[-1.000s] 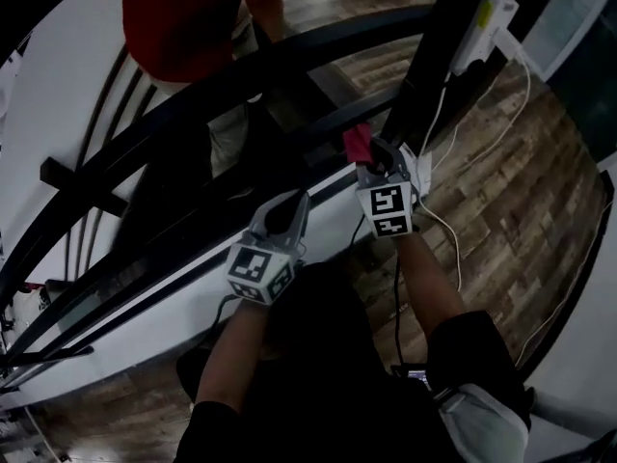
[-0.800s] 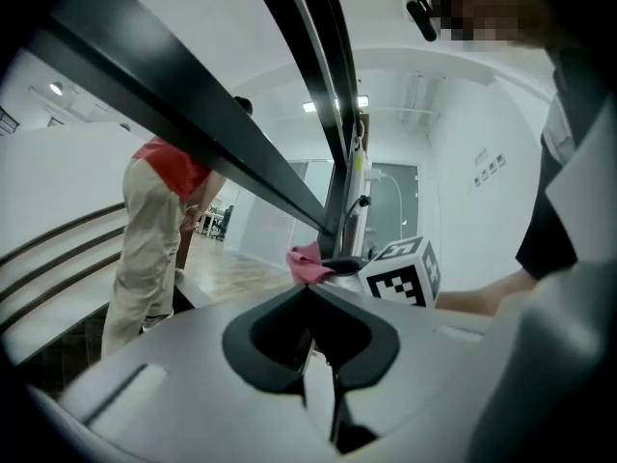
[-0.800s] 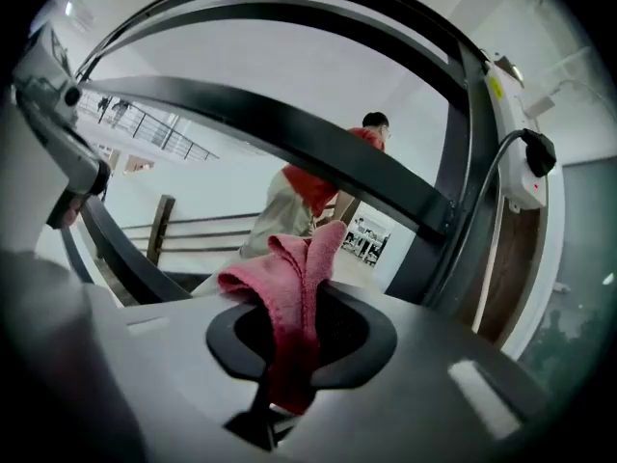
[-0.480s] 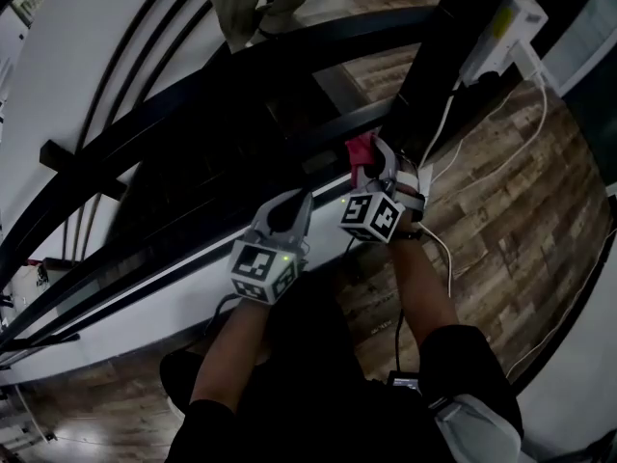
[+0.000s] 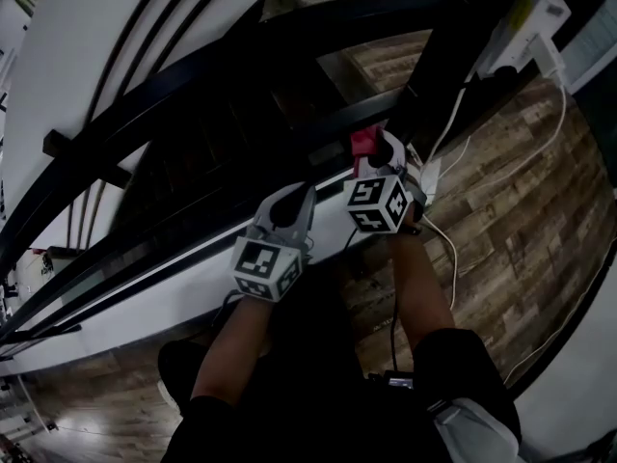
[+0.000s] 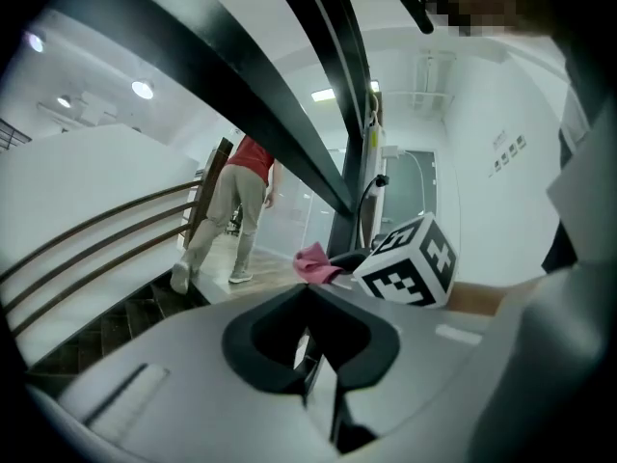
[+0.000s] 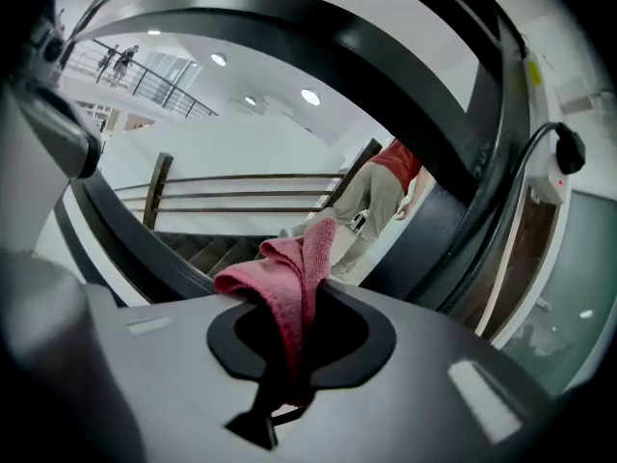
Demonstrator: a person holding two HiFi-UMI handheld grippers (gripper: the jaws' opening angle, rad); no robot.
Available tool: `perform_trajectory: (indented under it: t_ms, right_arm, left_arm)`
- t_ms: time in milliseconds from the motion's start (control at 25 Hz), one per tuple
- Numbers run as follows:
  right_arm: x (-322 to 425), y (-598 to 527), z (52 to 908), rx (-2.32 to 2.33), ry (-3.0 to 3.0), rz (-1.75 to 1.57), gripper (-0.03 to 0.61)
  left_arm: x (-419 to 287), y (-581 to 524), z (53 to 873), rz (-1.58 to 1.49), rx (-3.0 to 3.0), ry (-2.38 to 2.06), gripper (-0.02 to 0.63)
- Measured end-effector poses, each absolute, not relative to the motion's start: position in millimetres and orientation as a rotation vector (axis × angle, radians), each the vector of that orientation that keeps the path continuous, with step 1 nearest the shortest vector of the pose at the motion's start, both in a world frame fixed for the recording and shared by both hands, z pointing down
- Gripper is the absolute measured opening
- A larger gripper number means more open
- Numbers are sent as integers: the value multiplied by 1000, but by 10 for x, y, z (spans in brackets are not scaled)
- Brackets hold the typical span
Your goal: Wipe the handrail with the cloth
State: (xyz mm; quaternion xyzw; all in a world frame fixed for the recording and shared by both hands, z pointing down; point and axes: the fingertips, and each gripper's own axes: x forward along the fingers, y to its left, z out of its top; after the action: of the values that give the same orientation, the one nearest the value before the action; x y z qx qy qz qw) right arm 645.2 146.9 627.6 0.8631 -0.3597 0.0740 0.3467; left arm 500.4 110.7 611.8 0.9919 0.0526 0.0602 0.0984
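Red terry cloth (image 7: 289,268) is clamped in the right gripper (image 5: 382,152). Jaws are closed on a fold, and the rest is bunched out past the tips so fabric, not plastic, is presented to the rail. Cloth is held up at the black handrail (image 5: 212,75) structure, just beside the dark upright post (image 5: 434,66). Actual contact can't be confirmed from any view. A stroke starting at the post end is judged likely, with the long curved run to the left not yet wiped.

Left gripper (image 5: 301,199) is shut with nothing between the jaws. It is parked just beside the right one, on the near side of the rail. It is judged idle and out of the wiping path.

Obstructions:
- Travel to the right is blocked by the post.
- A white power box (image 5: 525,22) is mounted on the post. Its white cables (image 5: 453,143) are draped down right next to the right gripper, so snagging is a risk.
- A person (image 6: 241,210) is seen walking on the wood floor (image 5: 521,191) beyond the rail, well apart.
- Stair treads (image 7: 207,251) are visible below the rail.
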Motion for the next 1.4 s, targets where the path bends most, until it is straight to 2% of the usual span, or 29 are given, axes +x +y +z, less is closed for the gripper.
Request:
perform_trajectory:
  t_ms: [320,1400]
  right_arm:
    - [6451,1487,6269,2382,-1028,296,46]
    - [5244,785,6290,2315,-1391,384,49]
  left_arm:
    - [4751,1038,6179,192,2961,111,0]
    - [3930,320,6217,193,2938,-100,0]
